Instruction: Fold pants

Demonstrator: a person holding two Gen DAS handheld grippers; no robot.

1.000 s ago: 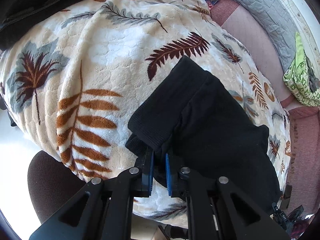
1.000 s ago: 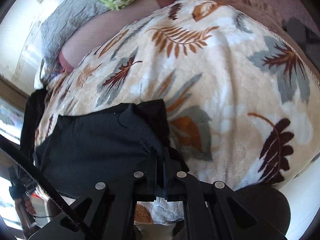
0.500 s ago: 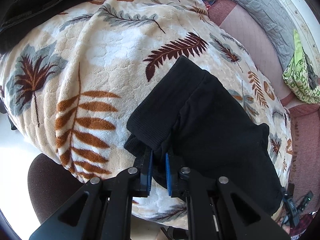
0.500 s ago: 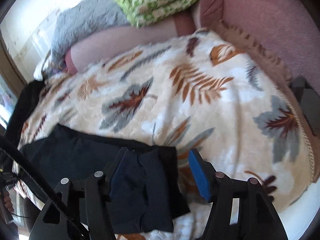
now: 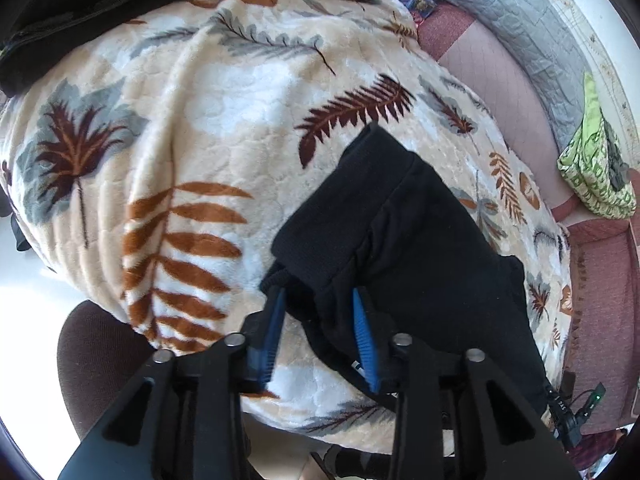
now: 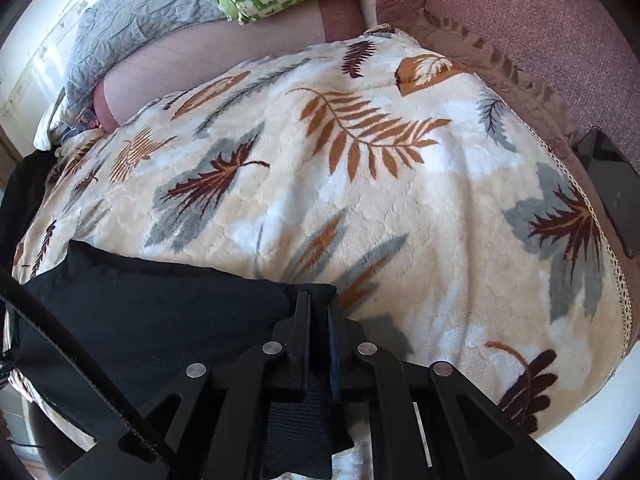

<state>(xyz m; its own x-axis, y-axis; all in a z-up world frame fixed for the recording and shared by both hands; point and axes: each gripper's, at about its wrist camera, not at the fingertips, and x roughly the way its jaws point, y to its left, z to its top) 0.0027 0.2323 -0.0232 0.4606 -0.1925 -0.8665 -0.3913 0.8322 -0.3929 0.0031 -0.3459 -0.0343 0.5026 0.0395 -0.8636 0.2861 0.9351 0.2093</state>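
The black pants (image 5: 420,248) lie folded on the leaf-print blanket (image 5: 200,128), lower centre of both views. The left gripper (image 5: 318,320) has just been opening, jaws narrowly apart with the ribbed cuff loose between them (pads not pressing). The right gripper (image 6: 319,320) has just closed, pinching the pants' edge.

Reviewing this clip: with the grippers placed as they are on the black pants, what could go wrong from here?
1. The left gripper has just been opening; the black pants sit between its blue pads without being pinched, so that corner may drop or unfold.
2. The right gripper has just closed on the pants' edge; a pull by it alone could skew the fold.
3. The plush leaf blanket may drag or bunch the fabric.
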